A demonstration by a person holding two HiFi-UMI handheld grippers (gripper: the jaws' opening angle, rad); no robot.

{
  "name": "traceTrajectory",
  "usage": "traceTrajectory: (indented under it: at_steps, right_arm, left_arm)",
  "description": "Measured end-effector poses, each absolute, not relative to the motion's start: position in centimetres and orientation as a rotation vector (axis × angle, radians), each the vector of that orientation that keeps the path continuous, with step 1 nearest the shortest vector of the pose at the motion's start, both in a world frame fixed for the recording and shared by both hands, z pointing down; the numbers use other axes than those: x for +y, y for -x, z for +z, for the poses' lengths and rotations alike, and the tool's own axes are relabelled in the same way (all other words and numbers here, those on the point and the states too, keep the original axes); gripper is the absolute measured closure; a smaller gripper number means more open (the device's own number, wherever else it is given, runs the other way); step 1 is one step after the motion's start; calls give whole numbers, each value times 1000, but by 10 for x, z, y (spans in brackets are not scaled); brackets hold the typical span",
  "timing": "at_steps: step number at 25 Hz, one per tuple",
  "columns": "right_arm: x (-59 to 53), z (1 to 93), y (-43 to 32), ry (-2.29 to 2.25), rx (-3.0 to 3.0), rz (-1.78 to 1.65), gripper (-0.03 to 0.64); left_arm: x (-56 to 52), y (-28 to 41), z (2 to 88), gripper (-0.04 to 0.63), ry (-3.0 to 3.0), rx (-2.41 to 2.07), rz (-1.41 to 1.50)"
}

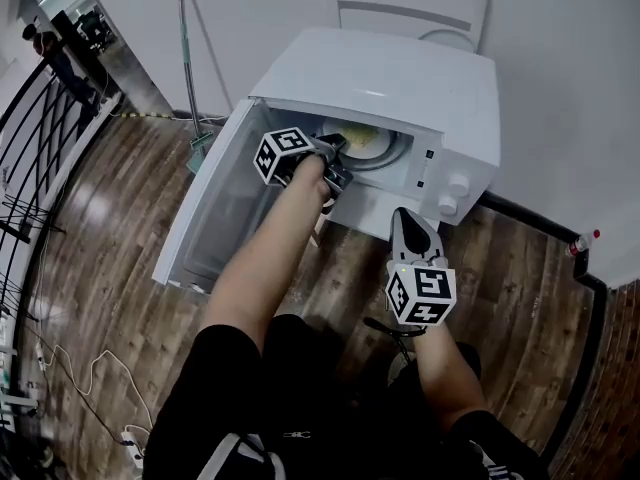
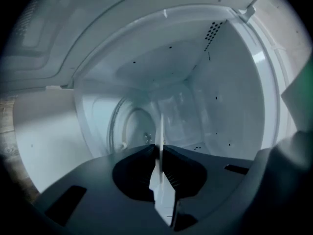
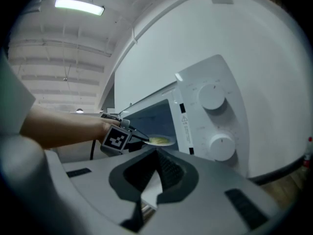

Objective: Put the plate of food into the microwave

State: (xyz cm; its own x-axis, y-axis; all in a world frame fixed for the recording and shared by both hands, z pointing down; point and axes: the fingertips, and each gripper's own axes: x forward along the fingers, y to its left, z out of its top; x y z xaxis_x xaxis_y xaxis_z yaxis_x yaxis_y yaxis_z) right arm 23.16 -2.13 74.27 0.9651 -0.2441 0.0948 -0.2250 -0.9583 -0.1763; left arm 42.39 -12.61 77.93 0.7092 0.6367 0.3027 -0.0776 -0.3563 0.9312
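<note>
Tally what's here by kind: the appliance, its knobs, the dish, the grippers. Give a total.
microwave: 1
knobs: 2
plate of food: 1
grippers, left gripper and right gripper: 2
Total: 6

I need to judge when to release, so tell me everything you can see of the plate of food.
The plate is small, round and pale, thin-rimmed, with a low heap of yellowish food on top. It sits about level at the microwave's open front, partly inside the cavity. The left gripper is shut on its near rim, which shows edge-on between the jaws in the left gripper view. Whether it rests on the cavity floor cannot be told.
</note>
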Motion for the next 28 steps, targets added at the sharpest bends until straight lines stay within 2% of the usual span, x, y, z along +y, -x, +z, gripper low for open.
traceTrajectory:
  at_steps: [9, 14, 19, 24, 26, 28]
  right_arm:
    - [-17, 747, -232, 3033, 324, -177, 611]
    - [-27, 745, -230, 3056, 351, -176, 611]
    - [-34, 745, -231, 3044, 363, -174, 611]
    - [-35, 743, -228, 3035, 365, -169, 611]
    - [-34, 744, -228, 3027, 353, -175, 611]
    - [-33, 743, -228, 3012, 352, -175, 609]
  left_arm:
    - [-124, -446, 790, 575, -1942, 465, 890]
    - [-124, -444, 794, 541, -2171, 528, 929]
    - [-120, -442, 797, 440, -2513, 619, 961]
    - [-126, -445, 798, 393, -2712, 593, 900]
    - [-132, -449, 796, 340, -2784, 569, 851]
    - [-137, -451, 793, 339, -2842, 549, 802]
